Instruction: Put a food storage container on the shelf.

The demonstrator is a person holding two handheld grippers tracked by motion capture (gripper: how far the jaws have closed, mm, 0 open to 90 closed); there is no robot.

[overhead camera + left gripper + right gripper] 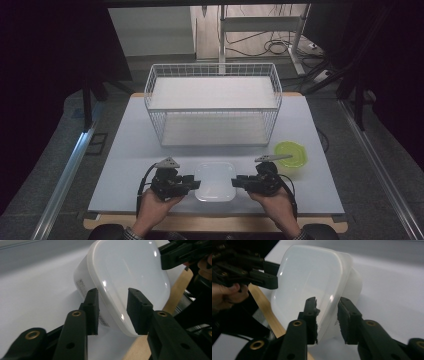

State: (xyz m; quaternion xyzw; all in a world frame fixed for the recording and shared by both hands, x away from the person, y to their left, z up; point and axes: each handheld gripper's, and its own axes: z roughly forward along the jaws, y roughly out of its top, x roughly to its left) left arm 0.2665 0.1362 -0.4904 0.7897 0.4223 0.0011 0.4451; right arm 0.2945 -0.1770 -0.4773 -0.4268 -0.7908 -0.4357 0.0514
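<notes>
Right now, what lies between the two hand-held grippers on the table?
A white lidded container sits between the left hand-held gripper and the right hand-held gripper, seen in the high view. Each gripper view shows jaws straddling its rim, one on the lid, one on the side wall.

The room was dim, its edges falling to black, while the pale table (130, 150) caught soft overhead light. Small glints sat on the white container (130, 270) lid. The close jaws looked soft and out of focus, and everything was slightly grainy.
</notes>
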